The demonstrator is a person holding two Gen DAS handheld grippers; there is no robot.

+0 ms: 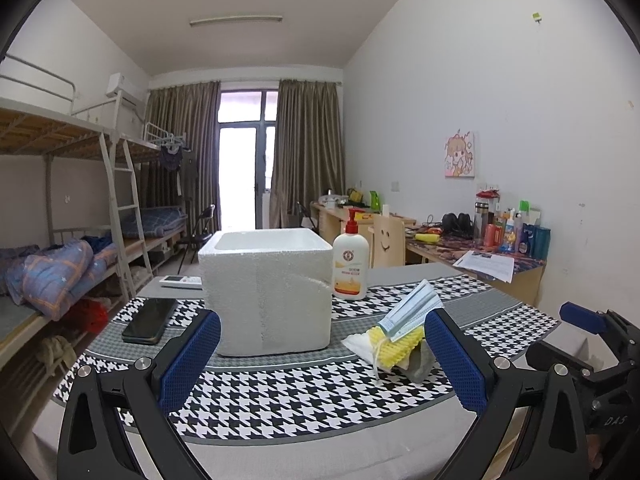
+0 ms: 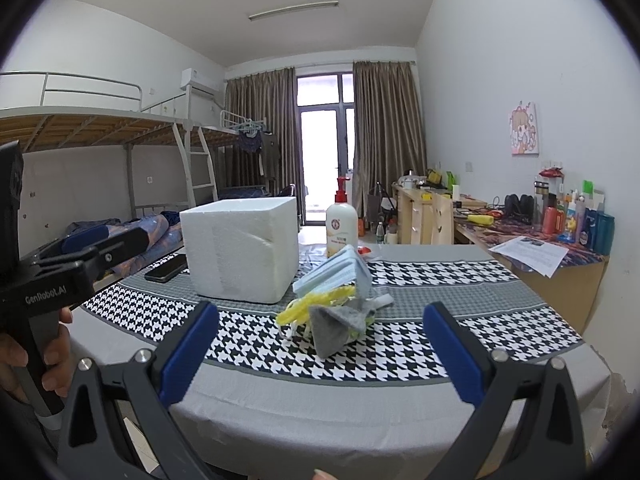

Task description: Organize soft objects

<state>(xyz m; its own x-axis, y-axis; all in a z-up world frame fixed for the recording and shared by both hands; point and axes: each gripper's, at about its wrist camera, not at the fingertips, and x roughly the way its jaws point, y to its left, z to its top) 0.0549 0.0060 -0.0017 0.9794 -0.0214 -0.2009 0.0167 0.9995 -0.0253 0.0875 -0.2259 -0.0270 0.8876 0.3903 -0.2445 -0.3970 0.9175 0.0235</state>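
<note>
On the table, a houndstooth cloth (image 1: 280, 392) covers the top. Far left, a dark phone (image 1: 149, 320) lies flat on it. Next, white foam box (image 1: 266, 292), open-topped, upright. Just behind its right corner stands a pump bottle (image 1: 351, 264), orange cap. Right of the box, apart from it: a small heap of soft objects. A blue face mask (image 1: 414, 312) sits on top, a yellow ribbed sponge (image 1: 394, 346) under it, a grey felt piece (image 2: 332, 322) at the near side. All touching one another.

Left gripper (image 1: 322, 360) hovers low over the near table edge, fingers spread wide, nothing between them. Right gripper (image 2: 320, 352) likewise spread and empty, the heap lying ahead between its blue pads (image 2: 454, 350). A hand (image 2: 24, 360) grips the left tool's handle.
</note>
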